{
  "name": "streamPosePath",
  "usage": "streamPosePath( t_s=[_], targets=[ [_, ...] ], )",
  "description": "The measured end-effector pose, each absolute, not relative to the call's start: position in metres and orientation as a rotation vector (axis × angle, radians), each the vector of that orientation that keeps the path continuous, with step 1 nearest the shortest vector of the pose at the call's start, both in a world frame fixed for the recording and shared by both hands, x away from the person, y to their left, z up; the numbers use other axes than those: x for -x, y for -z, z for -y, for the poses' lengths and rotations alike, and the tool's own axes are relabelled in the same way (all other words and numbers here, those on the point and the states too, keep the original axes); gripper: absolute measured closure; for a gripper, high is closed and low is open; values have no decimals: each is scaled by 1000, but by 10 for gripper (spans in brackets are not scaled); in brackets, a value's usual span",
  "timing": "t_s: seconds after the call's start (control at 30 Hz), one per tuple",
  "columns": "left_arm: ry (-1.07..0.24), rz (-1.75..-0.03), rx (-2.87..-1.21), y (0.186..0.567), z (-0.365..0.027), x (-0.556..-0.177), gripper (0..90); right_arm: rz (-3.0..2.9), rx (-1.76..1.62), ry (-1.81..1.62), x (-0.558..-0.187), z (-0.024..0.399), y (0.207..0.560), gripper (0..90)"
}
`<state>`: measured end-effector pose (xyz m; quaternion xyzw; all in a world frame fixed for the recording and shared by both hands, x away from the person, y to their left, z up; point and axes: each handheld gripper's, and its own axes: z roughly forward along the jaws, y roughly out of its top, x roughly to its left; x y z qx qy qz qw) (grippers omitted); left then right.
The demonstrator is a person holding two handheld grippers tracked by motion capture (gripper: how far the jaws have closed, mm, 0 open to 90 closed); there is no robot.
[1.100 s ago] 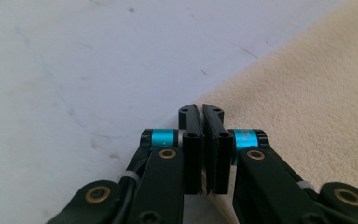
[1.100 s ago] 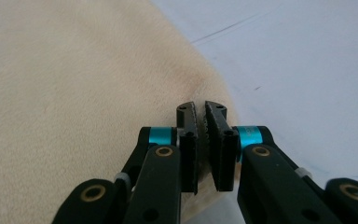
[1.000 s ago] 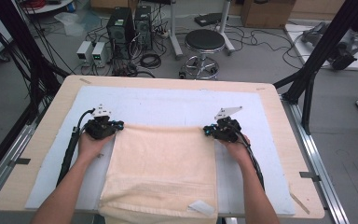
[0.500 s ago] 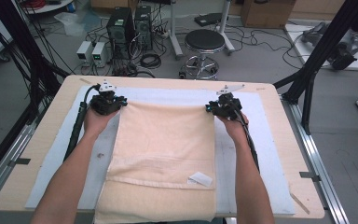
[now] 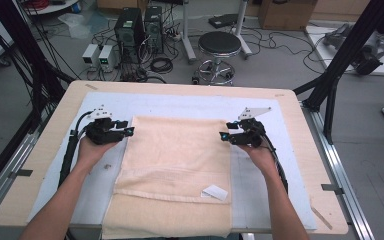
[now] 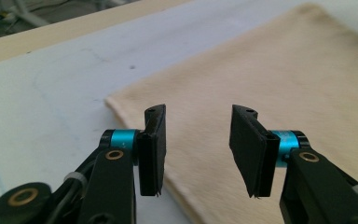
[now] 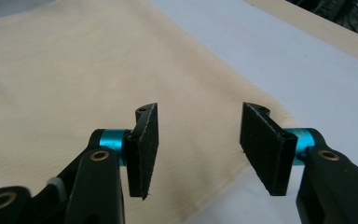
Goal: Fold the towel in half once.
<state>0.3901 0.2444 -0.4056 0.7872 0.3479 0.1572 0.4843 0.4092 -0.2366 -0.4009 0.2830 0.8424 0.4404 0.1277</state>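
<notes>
Both claws, left claw (image 5: 128, 131) and right claw (image 5: 223, 136), just opening, empty, hovering over beige towel (image 5: 177, 155) edges on surface (image 5: 290, 165).

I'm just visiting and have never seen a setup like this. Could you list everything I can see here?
towel: one, cream, lying flat in the middle of the mat, near edge hanging off the table.
label: one, white, on the towel near its front right.
mat: one, pale blue, covering most of the table.
table: one, light wood.
stool: one, black round seat, on the floor beyond the table.
computer towers: two, black, on the floor at the back left, with cables around them.
left gripper: one, black, fingers open at the towel's left edge, nothing between them.
right gripper: one, black, fingers open at the towel's right edge, nothing between them.
</notes>
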Motion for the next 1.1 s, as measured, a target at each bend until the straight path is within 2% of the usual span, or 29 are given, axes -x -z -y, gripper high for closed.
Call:
streamPosePath(
  t_s=[0.3, 0.53, 0.77, 1.1],
  targets=[
    [-351, -695, -1916, 401, -250, -331, 537, -2492, -623, -1312, -348, 223, 392, 409],
    [-326, -610, -1939, 404, -254, -288, 518, -2509, -508, -1326, -304, 216, 399, 412],
    [-311, -548, -1962, 408, -253, -260, 520, -2559, -452, -1314, -270, 210, 417, 421],
    [-308, -515, -2061, 426, -251, -246, 606, -2606, -399, -1286, -249, 209, 433, 462]
  ],
)
